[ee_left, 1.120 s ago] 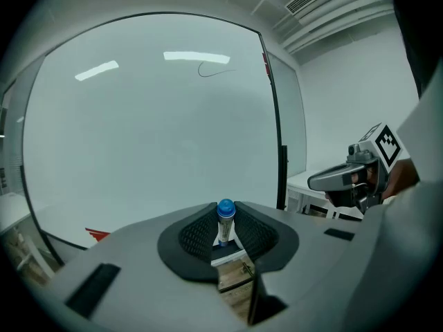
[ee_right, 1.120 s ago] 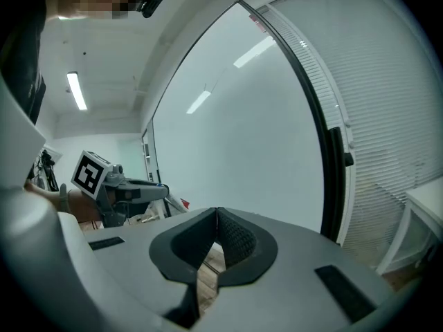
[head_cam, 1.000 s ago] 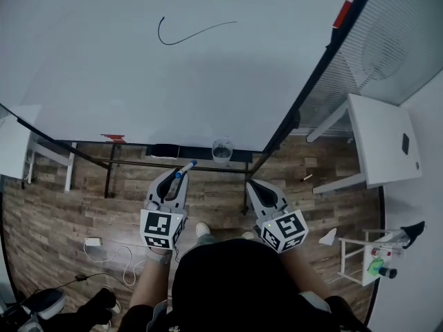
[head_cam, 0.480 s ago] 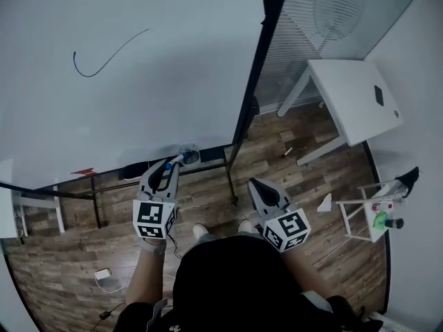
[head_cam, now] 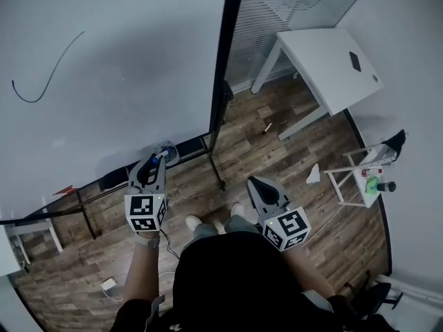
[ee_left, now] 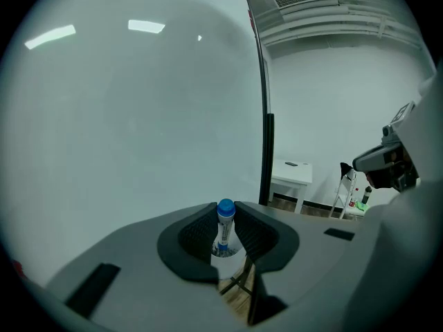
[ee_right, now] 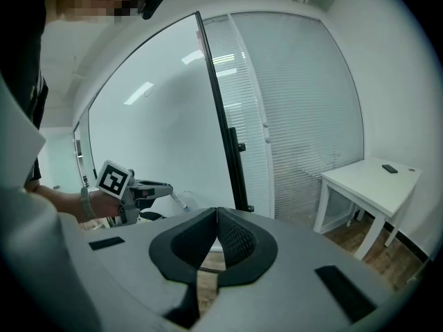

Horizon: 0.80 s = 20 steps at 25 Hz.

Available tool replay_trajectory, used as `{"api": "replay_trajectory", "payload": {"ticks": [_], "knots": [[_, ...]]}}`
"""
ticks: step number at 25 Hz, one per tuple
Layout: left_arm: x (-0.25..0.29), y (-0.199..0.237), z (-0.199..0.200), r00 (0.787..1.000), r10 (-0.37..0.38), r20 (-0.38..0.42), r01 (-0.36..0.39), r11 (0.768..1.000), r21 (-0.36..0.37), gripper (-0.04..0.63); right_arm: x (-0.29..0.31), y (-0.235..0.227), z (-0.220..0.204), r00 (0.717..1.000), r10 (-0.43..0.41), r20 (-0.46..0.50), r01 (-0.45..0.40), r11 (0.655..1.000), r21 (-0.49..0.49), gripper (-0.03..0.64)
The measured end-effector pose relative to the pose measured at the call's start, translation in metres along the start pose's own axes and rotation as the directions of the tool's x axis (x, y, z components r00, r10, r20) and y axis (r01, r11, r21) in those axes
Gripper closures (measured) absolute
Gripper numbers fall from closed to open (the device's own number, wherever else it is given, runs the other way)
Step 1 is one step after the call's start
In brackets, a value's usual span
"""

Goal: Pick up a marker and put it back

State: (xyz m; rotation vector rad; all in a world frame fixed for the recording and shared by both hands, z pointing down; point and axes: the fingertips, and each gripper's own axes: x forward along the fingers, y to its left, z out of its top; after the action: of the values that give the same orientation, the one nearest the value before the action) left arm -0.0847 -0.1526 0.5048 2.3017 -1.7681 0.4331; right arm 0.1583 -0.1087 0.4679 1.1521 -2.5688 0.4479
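Left gripper point(head_cam: 154, 164): pinches the blue-capped marker point(ee_left: 225, 220), right above the white cup point(ee_left: 228, 261), at 9 o'clock in head view | right gripper point(head_cam: 260, 185): jaws pressed together, empty | progress: pick-up done (it seems); release into cup is left.
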Motion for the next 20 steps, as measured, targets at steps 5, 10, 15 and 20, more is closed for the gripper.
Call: {"api": "replay_trajectory", "payload": {"ticks": [5, 10, 15, 20], "knots": [[0.014, 0.001, -0.018, 1.0, -0.008, -0.027, 0.008, 1.0, -0.004, 0.509, -0.006, -0.004, -0.015, 0.999, -0.033, -0.035, 0.033, 0.999, 0.012, 0.588], [0.023, 0.004, -0.03, 0.999, -0.007, -0.041, 0.006, 1.0, -0.011, 0.508, -0.009, -0.008, -0.023, 0.997, -0.055, -0.058, 0.056, 0.998, 0.017, 0.588], [0.026, 0.007, -0.031, 0.999, 0.006, -0.034, -0.006, 1.0, -0.018, 0.508, -0.008, -0.009, -0.023, 0.996, -0.057, -0.064, 0.057, 0.998, 0.011, 0.588], [0.024, 0.009, -0.027, 0.999, 0.013, -0.038, -0.014, 1.0, -0.017, 0.506, -0.002, -0.007, -0.018, 0.997, -0.036, -0.064, 0.037, 0.999, 0.005, 0.588]]}}
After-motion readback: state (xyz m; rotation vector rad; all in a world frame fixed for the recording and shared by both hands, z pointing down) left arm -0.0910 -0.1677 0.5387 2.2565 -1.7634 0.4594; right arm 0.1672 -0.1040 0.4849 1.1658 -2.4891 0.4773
